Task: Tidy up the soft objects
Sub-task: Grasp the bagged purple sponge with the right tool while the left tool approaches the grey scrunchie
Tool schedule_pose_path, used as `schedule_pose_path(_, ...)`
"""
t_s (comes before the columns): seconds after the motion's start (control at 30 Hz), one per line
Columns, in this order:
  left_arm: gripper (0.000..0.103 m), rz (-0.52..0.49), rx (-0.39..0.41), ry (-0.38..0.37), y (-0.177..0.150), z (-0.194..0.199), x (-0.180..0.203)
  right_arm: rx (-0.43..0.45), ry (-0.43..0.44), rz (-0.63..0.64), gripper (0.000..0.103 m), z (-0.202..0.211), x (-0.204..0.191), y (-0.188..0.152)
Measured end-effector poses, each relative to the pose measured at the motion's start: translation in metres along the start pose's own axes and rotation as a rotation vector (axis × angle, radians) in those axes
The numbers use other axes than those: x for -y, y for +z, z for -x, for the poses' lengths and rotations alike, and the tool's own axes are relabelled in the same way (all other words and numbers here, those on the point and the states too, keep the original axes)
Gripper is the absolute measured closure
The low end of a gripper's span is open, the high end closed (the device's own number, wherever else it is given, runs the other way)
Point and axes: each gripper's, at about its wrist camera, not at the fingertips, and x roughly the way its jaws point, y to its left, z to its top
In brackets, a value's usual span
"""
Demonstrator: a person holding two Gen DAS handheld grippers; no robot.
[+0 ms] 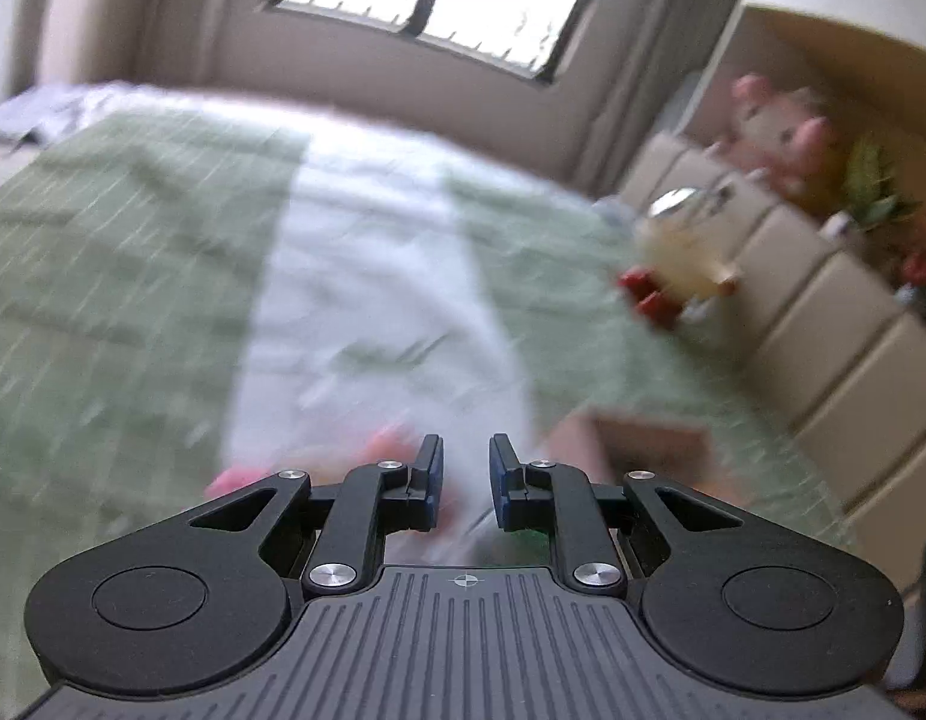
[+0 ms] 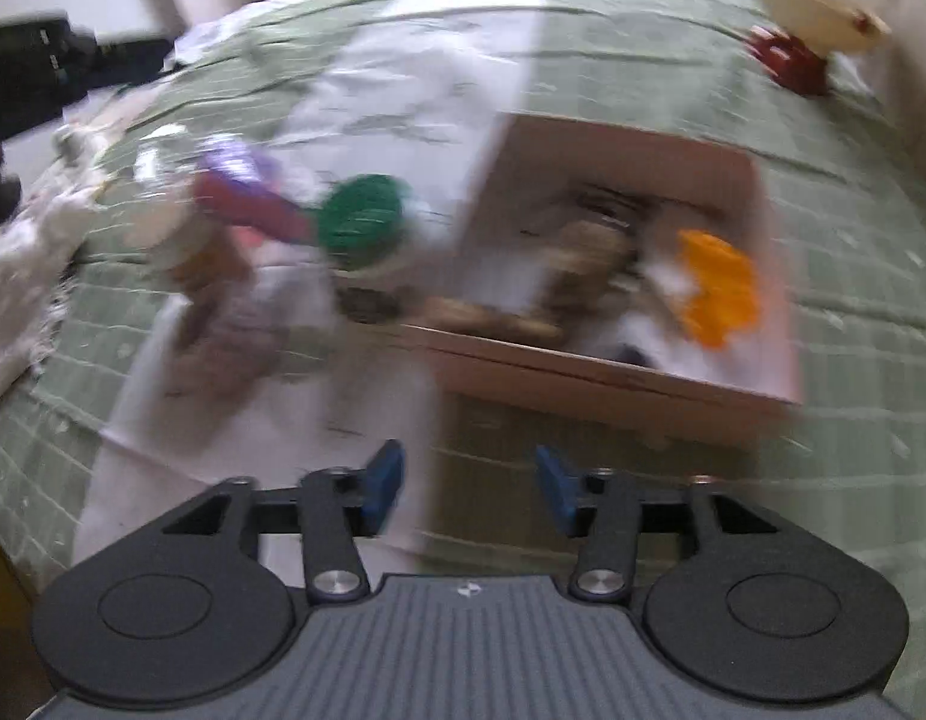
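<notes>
Motion blur smears the cardboard box's (image 2: 613, 378) contents.

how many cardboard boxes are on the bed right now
1. One open cardboard box sits on the green bedspread, ahead and right of the right gripper, with soft items inside. The left wrist view shows its corner. The blur could hide others.

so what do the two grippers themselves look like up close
Both look alike. The left gripper and right gripper each have a grey ribbed base plate with a small crosshair mark, two round black housings, black linkage arms with silver screws, and blue pads on the fingertips. No cables, hands or sleeves show.
</notes>
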Motion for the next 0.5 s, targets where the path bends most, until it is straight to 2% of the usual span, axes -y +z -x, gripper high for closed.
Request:
schedule_pose_path(0.1,0.085,0.010,-0.092,0.046,-0.027,0.007,-0.029,0.047,0.011,0.125,0.036,-0.014,-0.043,0.011)
schedule_pose_path(0.2,0.085,0.052,-0.137,0.071,-0.047,0.014,-0.053,0.096,0.041,0.165,0.036,-0.022,-0.075,0.033)
schedule_pose_path(0.27,0.085,0.083,-0.156,0.068,-0.056,0.017,-0.065,0.142,0.014,0.233,0.036,-0.027,-0.095,0.053)
schedule_pose_path(0.37,0.085,0.109,-0.168,0.069,-0.066,0.022,-0.081,0.150,-0.051,0.392,0.036,-0.047,-0.125,0.073)
schedule_pose_path(0.5,0.085,0.136,-0.180,0.062,-0.074,0.023,-0.088,0.198,-0.129,0.589,0.036,-0.076,-0.152,0.083)
